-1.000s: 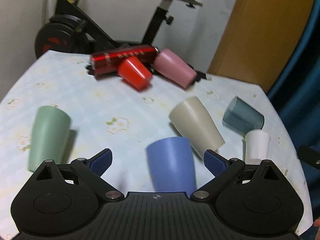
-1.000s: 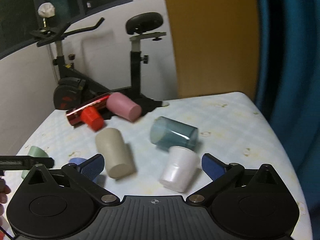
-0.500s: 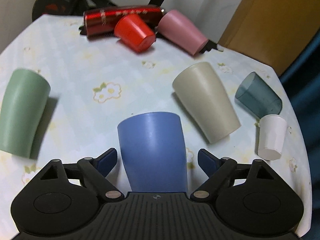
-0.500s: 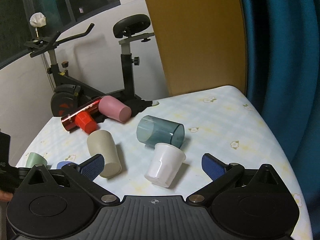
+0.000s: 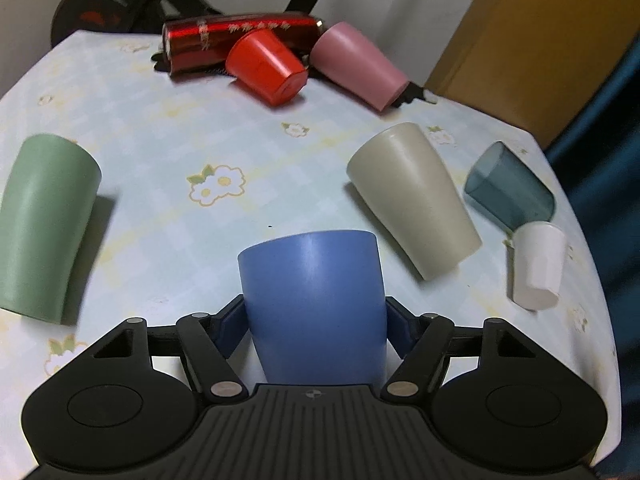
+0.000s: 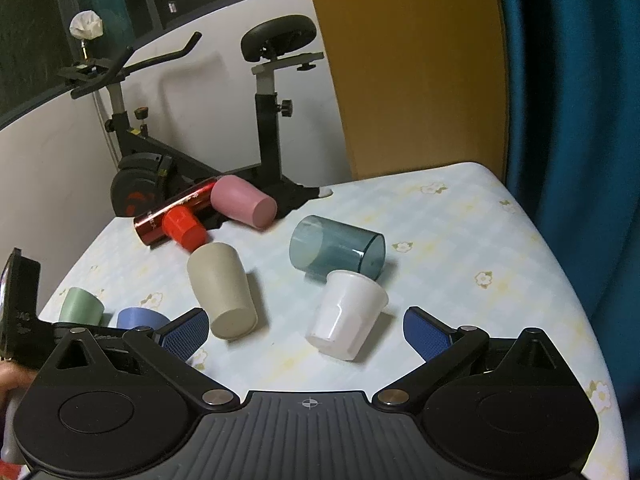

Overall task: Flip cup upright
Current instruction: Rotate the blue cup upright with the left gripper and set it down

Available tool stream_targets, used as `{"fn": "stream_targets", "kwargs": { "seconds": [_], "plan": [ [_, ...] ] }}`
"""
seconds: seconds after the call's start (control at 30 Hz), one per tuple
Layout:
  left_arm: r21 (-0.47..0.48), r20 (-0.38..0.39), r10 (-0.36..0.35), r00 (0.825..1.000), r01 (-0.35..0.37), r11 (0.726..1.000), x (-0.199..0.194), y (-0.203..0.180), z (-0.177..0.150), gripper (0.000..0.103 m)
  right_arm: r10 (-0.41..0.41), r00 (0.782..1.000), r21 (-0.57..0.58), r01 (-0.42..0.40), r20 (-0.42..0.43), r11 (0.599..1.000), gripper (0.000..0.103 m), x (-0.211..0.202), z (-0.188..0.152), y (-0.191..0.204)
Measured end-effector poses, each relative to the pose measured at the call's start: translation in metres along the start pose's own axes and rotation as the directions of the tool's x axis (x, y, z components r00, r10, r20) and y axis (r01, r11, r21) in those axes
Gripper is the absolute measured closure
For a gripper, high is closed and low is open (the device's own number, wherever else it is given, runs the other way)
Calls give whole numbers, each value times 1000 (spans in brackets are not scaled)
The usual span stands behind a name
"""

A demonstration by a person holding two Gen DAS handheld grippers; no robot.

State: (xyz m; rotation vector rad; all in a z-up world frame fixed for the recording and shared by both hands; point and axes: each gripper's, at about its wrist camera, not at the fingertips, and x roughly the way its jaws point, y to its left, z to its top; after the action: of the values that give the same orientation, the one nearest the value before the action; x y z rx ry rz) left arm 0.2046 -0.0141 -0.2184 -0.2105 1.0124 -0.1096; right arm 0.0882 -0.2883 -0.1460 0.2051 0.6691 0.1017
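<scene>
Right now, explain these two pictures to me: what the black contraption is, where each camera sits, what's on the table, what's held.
No robot here: a person carries a hand-held gripper in each hand, each with a camera looking along its two blue-padded fingers. The left hand-held gripper has closed on the blue cup, which lies on the flowered table. The right hand-held gripper is open and holds nothing, above the white cup. Green, beige, teal, pink and red cups also lie tipped over.

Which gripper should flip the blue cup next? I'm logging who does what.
Left. The left gripper already has its fingers against both sides of the blue cup. The right gripper is open above the table near the white cup.
</scene>
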Motion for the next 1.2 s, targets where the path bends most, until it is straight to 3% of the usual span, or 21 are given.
{"fn": "stream_targets", "kwargs": {
  "seconds": [0.27,0.57,0.67,1.2],
  "plan": [
    [130,116,7,993,-22,991,-40,0,-14,31,12,1000,-10,-12,-12,1000,0,1,-2,10],
    [186,248,145,958,-194,963,-46,0,-9,31,27,999,-17,-28,-31,999,0,2,-5,18],
    [197,249,177,952,-229,953,-43,-1,-8,31,25,999,-19,-26,-34,999,0,1,-5,19],
    [187,176,216,960,-248,951,-43,2,-14,31,15,999,-28,-16,-37,999,0,-5,-5,21]
  ]
}}
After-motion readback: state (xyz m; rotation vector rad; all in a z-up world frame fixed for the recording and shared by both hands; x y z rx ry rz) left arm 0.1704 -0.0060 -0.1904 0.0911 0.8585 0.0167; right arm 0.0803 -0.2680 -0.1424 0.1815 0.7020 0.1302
